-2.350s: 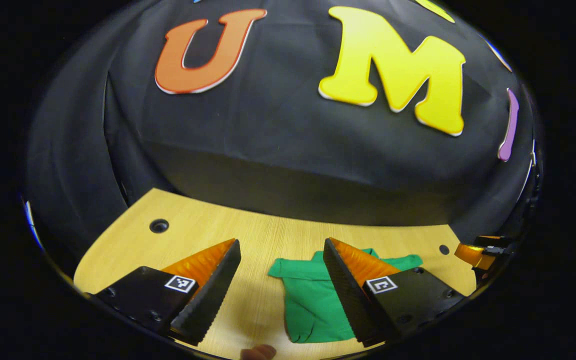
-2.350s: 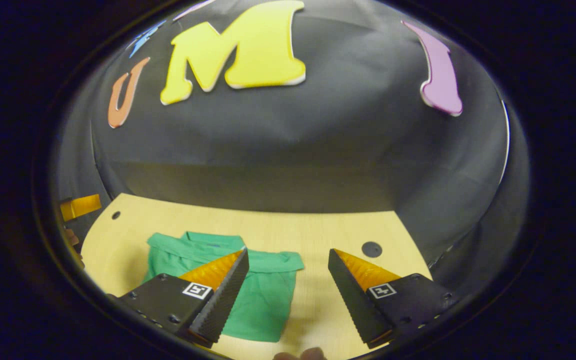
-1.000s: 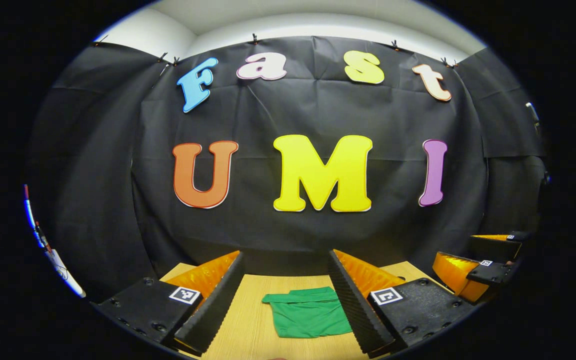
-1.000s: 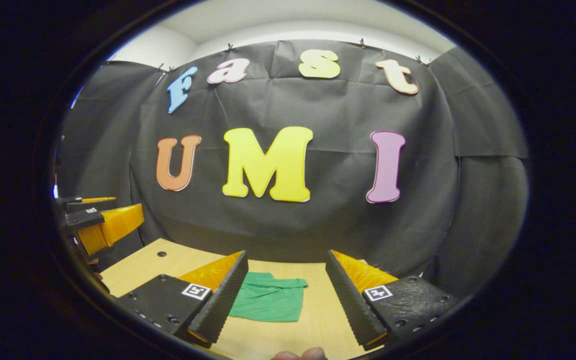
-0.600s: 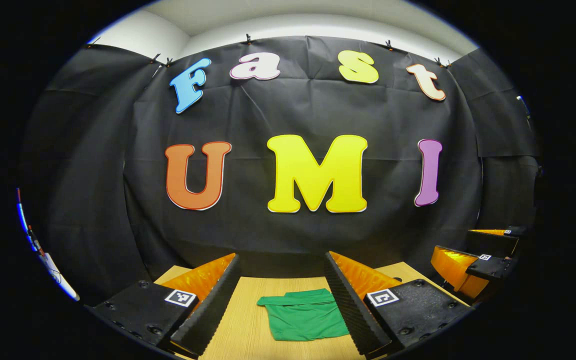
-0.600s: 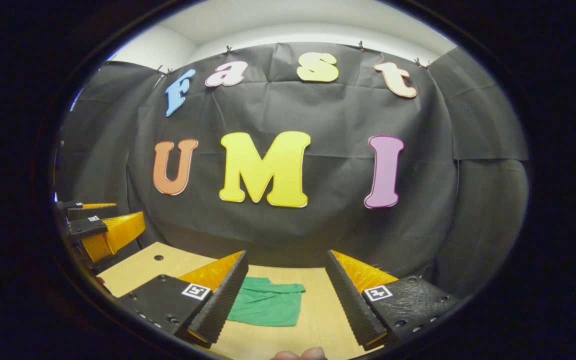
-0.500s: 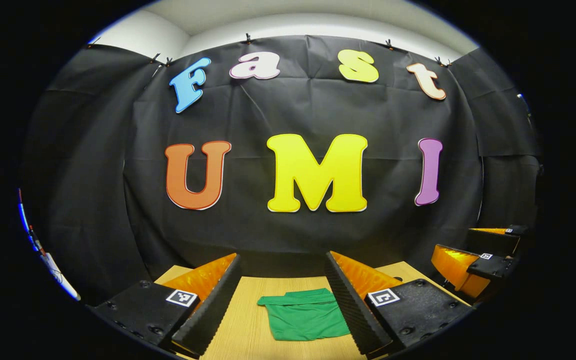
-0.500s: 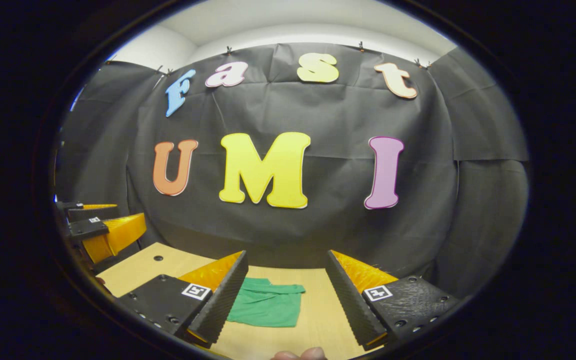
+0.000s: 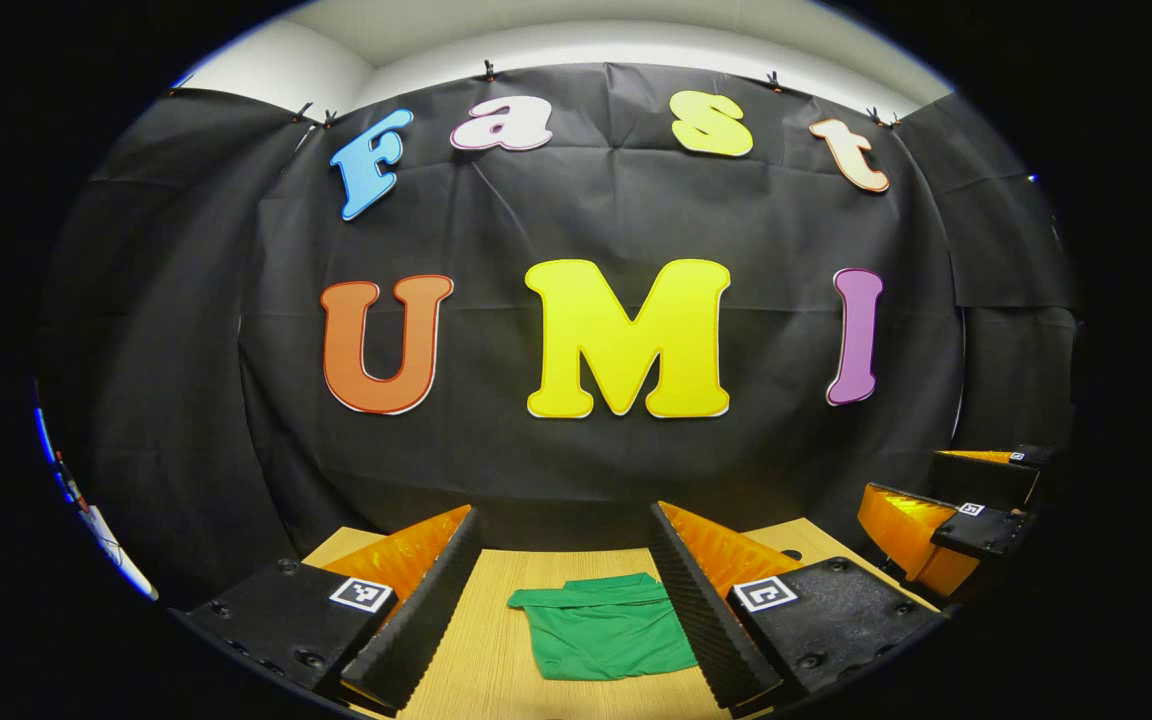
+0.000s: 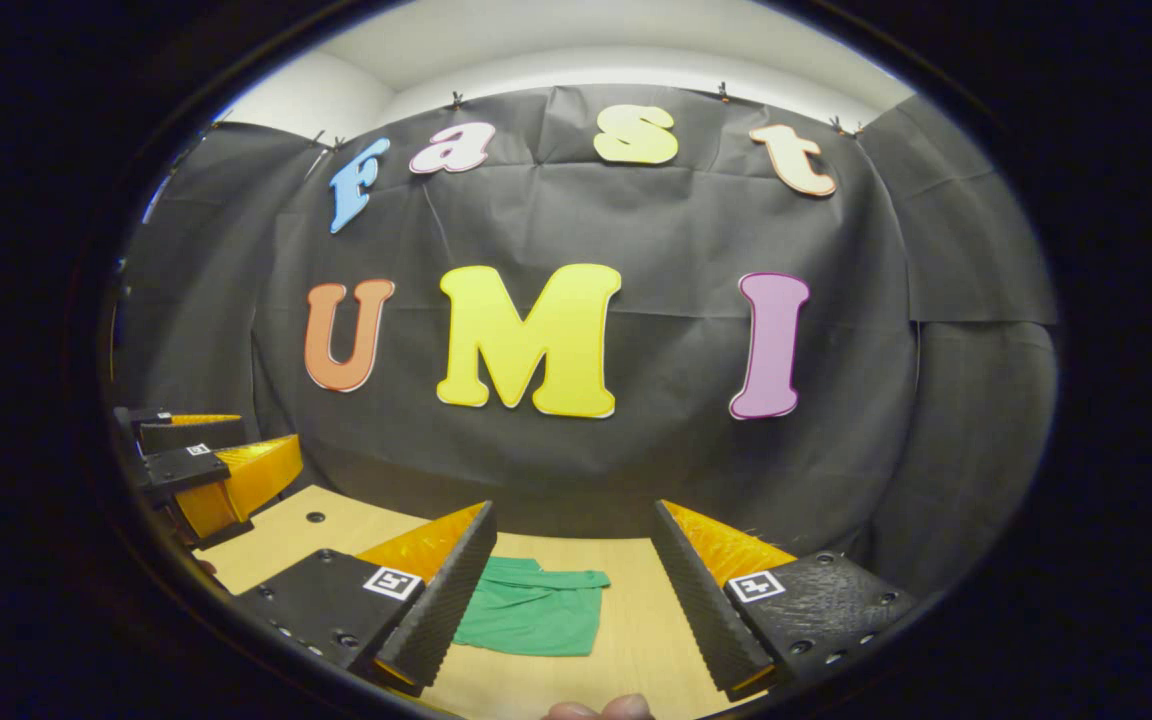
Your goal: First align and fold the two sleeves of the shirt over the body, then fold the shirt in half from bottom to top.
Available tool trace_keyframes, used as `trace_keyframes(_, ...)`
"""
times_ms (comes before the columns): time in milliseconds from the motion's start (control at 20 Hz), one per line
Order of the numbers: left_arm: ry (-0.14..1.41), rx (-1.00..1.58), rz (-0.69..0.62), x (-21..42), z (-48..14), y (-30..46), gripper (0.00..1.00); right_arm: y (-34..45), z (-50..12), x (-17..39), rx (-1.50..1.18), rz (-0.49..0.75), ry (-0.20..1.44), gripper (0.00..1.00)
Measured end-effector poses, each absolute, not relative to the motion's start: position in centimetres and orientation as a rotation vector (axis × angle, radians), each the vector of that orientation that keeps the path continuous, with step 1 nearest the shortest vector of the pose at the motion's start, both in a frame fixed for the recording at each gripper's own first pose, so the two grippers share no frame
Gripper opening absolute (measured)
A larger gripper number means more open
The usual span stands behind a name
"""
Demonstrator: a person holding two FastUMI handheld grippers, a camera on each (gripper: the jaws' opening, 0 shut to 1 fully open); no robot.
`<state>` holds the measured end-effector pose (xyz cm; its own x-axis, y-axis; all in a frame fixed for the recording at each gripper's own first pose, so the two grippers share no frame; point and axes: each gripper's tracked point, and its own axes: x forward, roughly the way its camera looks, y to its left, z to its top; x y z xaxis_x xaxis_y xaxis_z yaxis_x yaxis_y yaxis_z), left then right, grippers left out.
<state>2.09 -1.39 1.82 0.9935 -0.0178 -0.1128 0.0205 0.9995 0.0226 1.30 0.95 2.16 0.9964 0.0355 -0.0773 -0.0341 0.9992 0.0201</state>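
Note:
A green shirt [image 9: 603,633] lies folded into a small rectangle on the wooden table [image 9: 496,660], collar edge toward the wall. In the right gripper view the same shirt [image 10: 533,617] lies a little left of centre. My left gripper [image 9: 566,525] is open and held back from the shirt, above the table's near edge. My right gripper [image 10: 572,520] is open too, nothing between its fingers. The right gripper [image 9: 946,520] also shows at the right edge of the left gripper view, and the left gripper [image 10: 221,470] at the left edge of the right gripper view.
The black cloth wall stands just behind the table's far edge. Small round holes [image 10: 315,517] are set into the tabletop near its far corners. A fingertip [image 10: 601,709] shows at the bottom of the right gripper view.
Both grippers have drawn back from the shirt and tilted up, so the shirt looks smaller and the wall fills more of each view. Over the last half second little has moved.

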Motion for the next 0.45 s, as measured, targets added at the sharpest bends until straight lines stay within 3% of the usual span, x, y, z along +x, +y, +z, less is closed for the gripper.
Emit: trace_keyframes(450, 0.128, 0.018, 0.002, 2.66, 1.11, -1.21, 1.00, 0.97, 2.52, 1.24, 0.007, 0.042, 0.065, 0.95)
